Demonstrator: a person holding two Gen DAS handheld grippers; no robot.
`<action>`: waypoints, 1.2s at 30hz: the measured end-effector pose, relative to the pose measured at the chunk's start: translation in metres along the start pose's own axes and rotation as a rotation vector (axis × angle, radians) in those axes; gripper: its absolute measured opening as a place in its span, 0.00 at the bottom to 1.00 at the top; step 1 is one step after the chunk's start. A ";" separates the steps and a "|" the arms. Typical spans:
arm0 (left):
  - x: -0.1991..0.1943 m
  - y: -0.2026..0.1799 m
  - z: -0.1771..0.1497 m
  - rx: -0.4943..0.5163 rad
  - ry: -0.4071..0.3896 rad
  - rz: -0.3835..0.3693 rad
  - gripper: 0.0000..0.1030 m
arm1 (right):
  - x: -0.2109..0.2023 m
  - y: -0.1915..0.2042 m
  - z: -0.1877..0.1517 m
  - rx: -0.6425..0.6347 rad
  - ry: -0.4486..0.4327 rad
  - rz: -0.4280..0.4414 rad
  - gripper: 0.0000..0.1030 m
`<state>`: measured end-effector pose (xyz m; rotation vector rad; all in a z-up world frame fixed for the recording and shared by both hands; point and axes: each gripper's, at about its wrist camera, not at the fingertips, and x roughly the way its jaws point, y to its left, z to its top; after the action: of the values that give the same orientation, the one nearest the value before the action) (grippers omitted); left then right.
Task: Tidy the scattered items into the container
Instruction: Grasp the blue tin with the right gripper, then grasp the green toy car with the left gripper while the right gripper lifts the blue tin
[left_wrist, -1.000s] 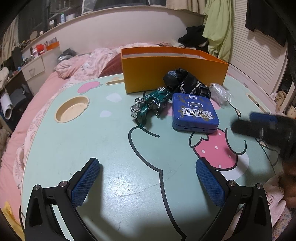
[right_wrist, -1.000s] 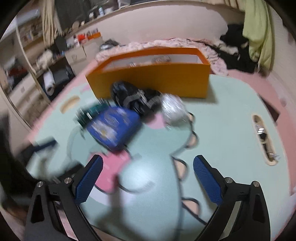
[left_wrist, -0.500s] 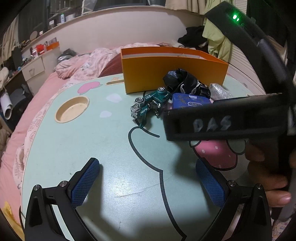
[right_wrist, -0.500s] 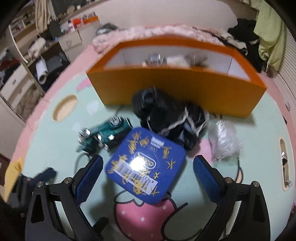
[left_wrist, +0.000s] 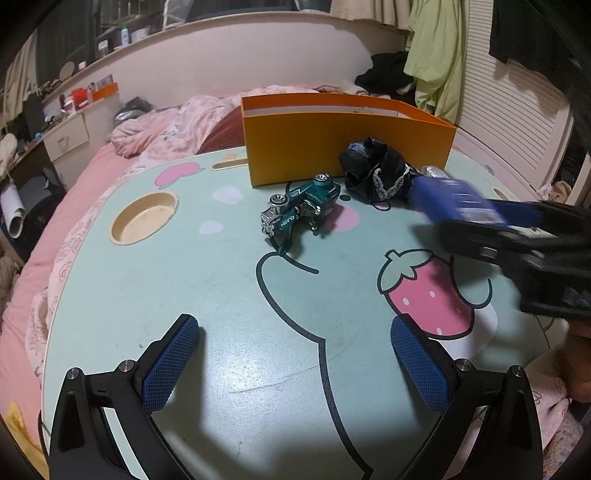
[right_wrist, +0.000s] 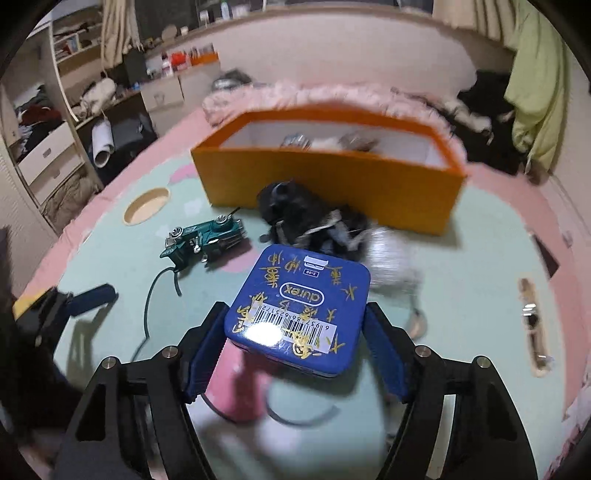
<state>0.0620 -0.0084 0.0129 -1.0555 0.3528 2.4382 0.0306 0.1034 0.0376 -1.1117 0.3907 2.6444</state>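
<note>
From the left wrist camera, the left gripper (left_wrist: 293, 365) hangs over a bare stretch of the surface (left_wrist: 207, 295), its fingers (left_wrist: 170, 363) spread wide with nothing between them; it looks parked out of the way while the other hand works. The orange box (left_wrist: 347, 144) is the landmark here: it sits at the far edge of the surface, open side up, so things can be dropped in from above. Just in front of the box lies the green toy car (left_wrist: 301, 216), tipped on its side, and beside the car, right against the box's front wall, a black lace-trimmed bundle (left_wrist: 376, 173). To the right of that bundle the blue tin (left_wrist: 454, 201) shows as a blur in the tips of the right gripper (left_wrist: 476, 218), off the surface.

From the right wrist camera, the tin (right_wrist: 297, 312) sits square between the right gripper's fingers (right_wrist: 205, 350), which are closing and appear pressed against its two side walls (a flat-sided, rigid thing, so a grip across the width suits it). It is held in front of the box (right_wrist: 328, 184), nearer the camera than the black bundle (right_wrist: 306, 221) and a crinkly silver packet (right_wrist: 391, 258), which stay between tin and box. The box already holds a few blurred items, and its front wall probably has to be cleared before the tin can go in.
</note>
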 end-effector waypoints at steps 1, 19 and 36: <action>0.000 0.000 0.000 0.000 0.000 0.000 1.00 | -0.006 -0.001 -0.005 -0.011 -0.015 -0.006 0.71; -0.024 0.004 0.026 0.121 -0.055 0.036 1.00 | -0.015 -0.010 -0.040 0.002 -0.065 0.016 0.71; 0.051 -0.014 0.092 0.257 0.062 -0.132 0.54 | -0.011 -0.015 -0.043 0.022 -0.044 0.035 0.71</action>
<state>-0.0187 0.0562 0.0367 -1.0090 0.5805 2.1786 0.0716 0.1016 0.0143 -1.0477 0.4341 2.6830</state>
